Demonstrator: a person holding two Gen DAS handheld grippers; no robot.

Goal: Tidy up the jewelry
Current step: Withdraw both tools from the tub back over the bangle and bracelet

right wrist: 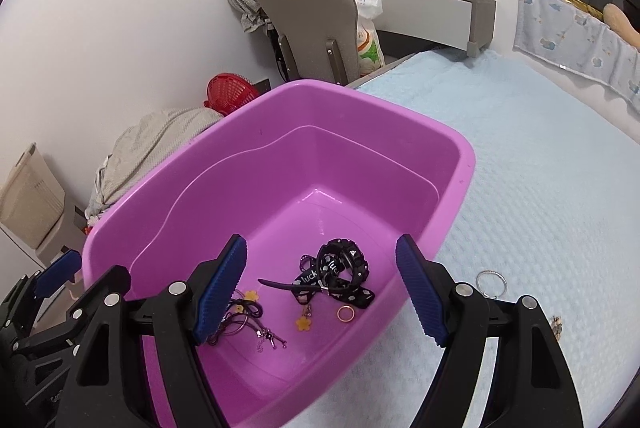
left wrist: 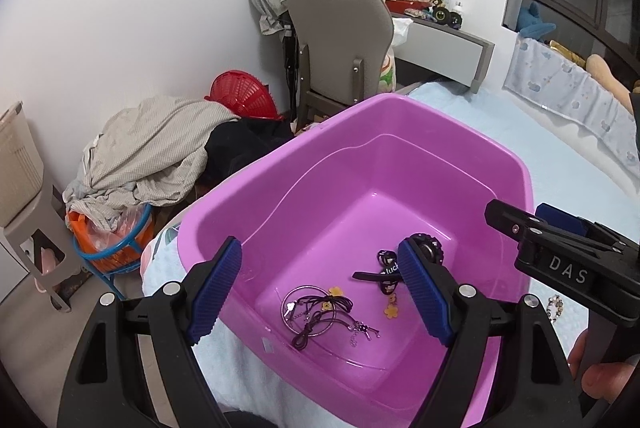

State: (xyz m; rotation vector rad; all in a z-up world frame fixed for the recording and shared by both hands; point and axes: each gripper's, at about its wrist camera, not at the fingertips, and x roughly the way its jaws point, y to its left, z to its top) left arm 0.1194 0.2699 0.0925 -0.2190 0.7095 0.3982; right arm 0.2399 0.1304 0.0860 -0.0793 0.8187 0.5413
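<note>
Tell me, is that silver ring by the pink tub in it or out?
Out. The silver ring lies on the pale blue bedcover, beside the pink tub, apart from its wall.

Tangled jewelry (right wrist: 320, 288) lies in pink tub (right wrist: 460, 164).

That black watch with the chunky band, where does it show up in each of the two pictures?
Left wrist view: the black watch lies on the tub floor right of centre, half hidden behind the gripper's right-hand blue finger.
Right wrist view: the watch lies in plain sight near the middle, between the two blue fingers.
Shared landmark: the purple tub, with the black "luck" strap beside the watch.
</note>
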